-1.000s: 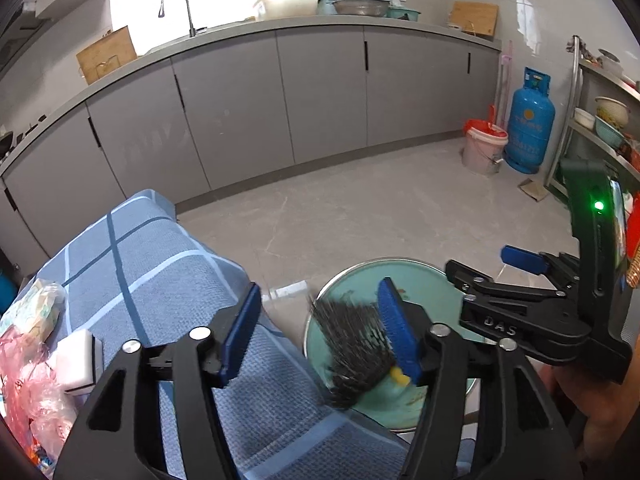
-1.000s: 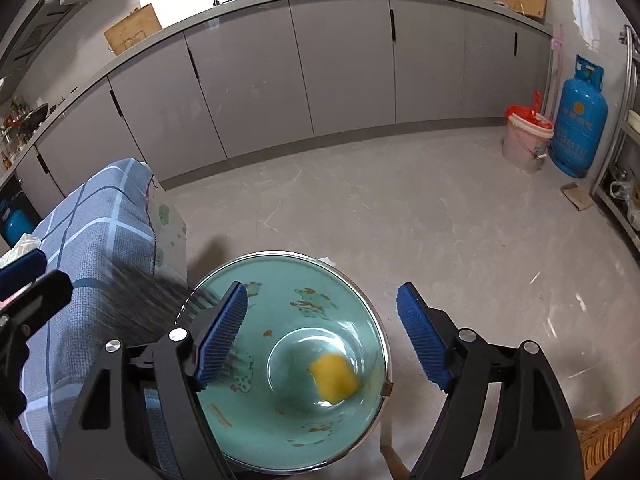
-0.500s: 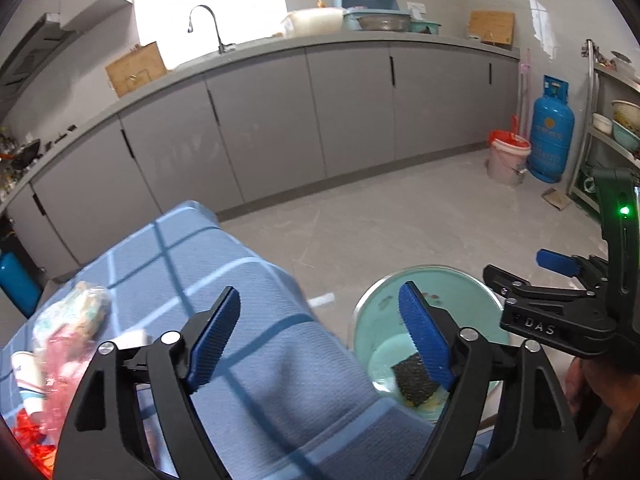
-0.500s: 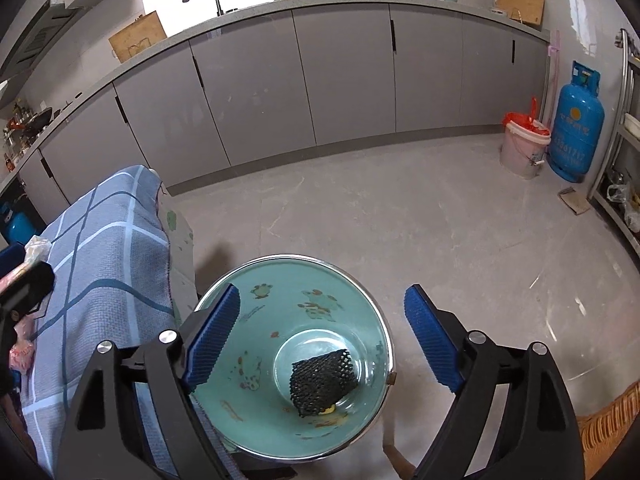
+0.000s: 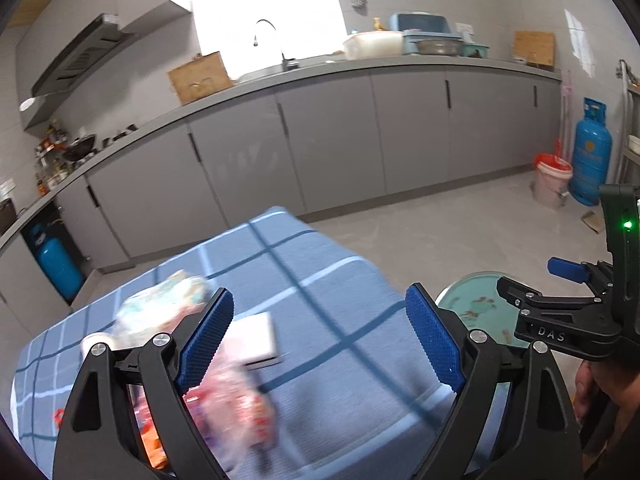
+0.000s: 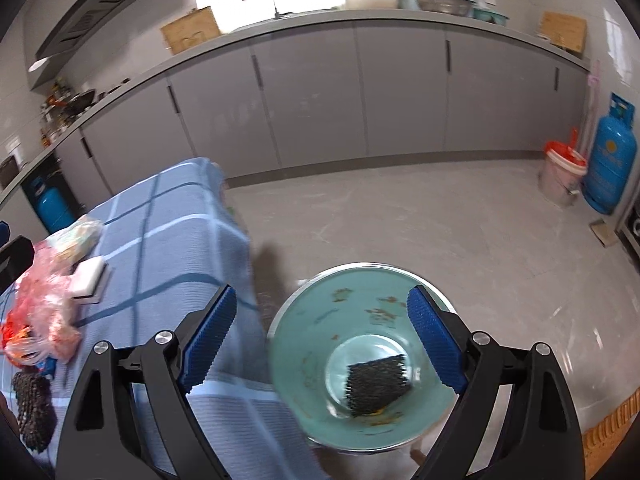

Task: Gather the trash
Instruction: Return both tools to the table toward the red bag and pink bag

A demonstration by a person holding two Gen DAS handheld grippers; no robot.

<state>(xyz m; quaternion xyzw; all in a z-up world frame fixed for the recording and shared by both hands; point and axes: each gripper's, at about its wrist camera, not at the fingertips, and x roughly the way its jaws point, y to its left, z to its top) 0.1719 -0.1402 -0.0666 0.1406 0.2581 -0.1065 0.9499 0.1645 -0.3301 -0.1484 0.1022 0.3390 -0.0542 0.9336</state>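
Note:
My left gripper hangs over the blue checked tablecloth; its jaws are opening and hold nothing. Below it lie a blurred pink plastic bag, a white sponge, a pale snack packet and a paper cup. My right gripper is open and empty above the green bin, which stands on the floor beside the table. In the bin lies a black mesh scrubber over a yellow scrap. Another black mesh piece lies at the table's near left.
Grey cabinets line the far wall under a counter with a sink. A red-rimmed bucket and a blue gas cylinder stand at the right. A woven edge shows bottom right. Grey floor lies beyond the bin.
The black scrubber left my left gripper and landed in the bin over the yellow piece. Both grippers rose and opened wider; the left swung leftward over the table.

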